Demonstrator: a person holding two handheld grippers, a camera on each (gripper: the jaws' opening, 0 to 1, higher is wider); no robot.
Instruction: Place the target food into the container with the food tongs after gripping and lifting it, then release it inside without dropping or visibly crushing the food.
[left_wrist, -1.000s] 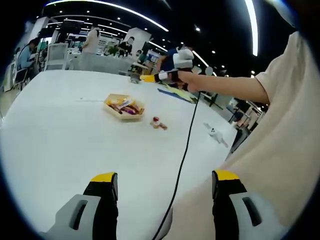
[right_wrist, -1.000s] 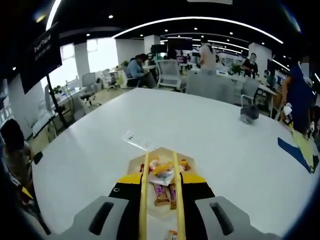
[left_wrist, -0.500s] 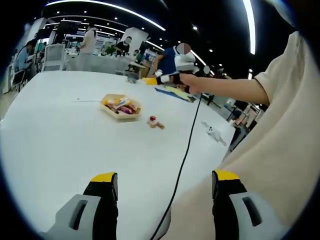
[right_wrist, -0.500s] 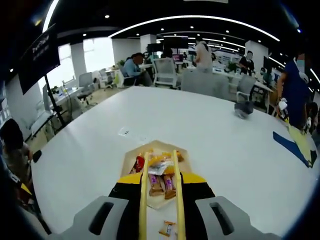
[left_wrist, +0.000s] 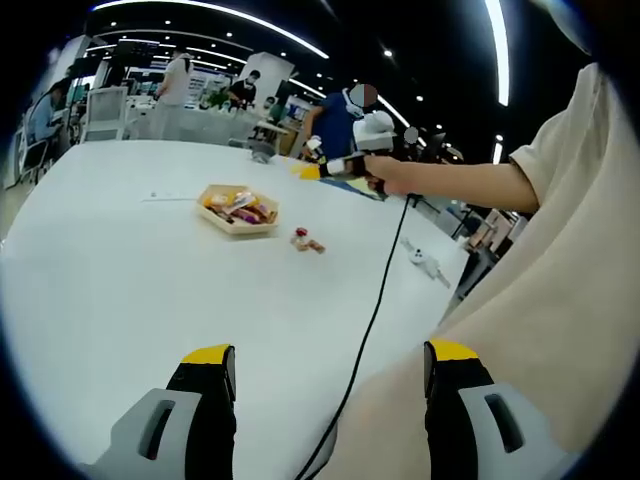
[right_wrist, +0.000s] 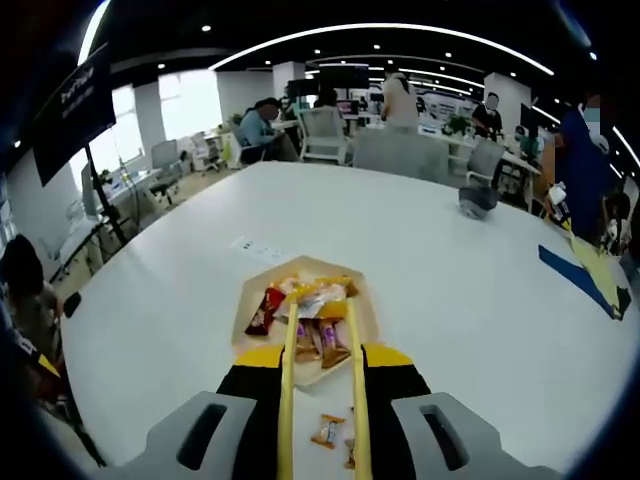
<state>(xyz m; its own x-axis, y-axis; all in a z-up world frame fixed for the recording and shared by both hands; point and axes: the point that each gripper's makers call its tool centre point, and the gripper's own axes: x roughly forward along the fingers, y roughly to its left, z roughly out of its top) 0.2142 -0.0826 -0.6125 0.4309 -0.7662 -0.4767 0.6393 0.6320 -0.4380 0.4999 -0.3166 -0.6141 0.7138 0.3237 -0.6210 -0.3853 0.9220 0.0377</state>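
White bench (right_wrist: 480, 300), big and curved. Small white label (right_wrist: 247, 245) lies flat on it, near the left edge; grey lump (right_wrist: 477, 197) far side; blue-yellow sheet (right_wrist: 585, 280) at right edge. Black cable (left_wrist: 375, 300) trails across. Office chairs (right_wrist: 325, 133) and seated people (right_wrist: 262, 125) behind; black sign (right_wrist: 78, 105) left.

The left gripper (left_wrist: 327, 385) has grey bodies with black jaws capped in yellow. The right gripper (right_wrist: 322, 372) is built alike, grey and black with yellow tips, and in the left gripper view a thin black cable (left_wrist: 372, 300) trails from it. The person wears a cream short-sleeved shirt (left_wrist: 560, 300).
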